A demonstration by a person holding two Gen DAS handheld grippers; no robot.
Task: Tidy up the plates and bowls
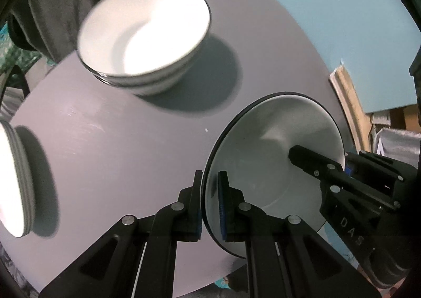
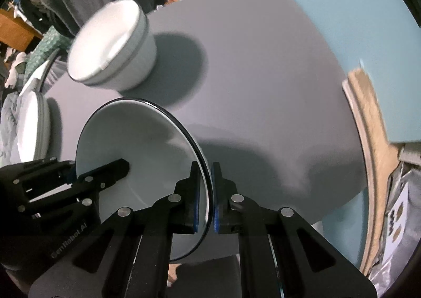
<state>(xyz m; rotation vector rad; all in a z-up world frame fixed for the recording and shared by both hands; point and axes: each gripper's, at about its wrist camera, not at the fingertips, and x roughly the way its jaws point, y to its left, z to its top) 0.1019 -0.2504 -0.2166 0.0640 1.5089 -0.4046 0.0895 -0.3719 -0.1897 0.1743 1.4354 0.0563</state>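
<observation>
Both hand-held grippers [image 1: 209, 203] [image 2: 208, 198] astride bowl [image 1: 263, 166] rim

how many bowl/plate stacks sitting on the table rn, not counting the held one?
2: a bowl stack at the table's far side, a plate stack at its left edge. How many pieces each holds is unclear; more may lie out of frame.

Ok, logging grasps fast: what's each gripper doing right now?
Left gripper: closed on the rim of the bowl.
Right gripper: closed on the same bowl's opposite rim.
</observation>
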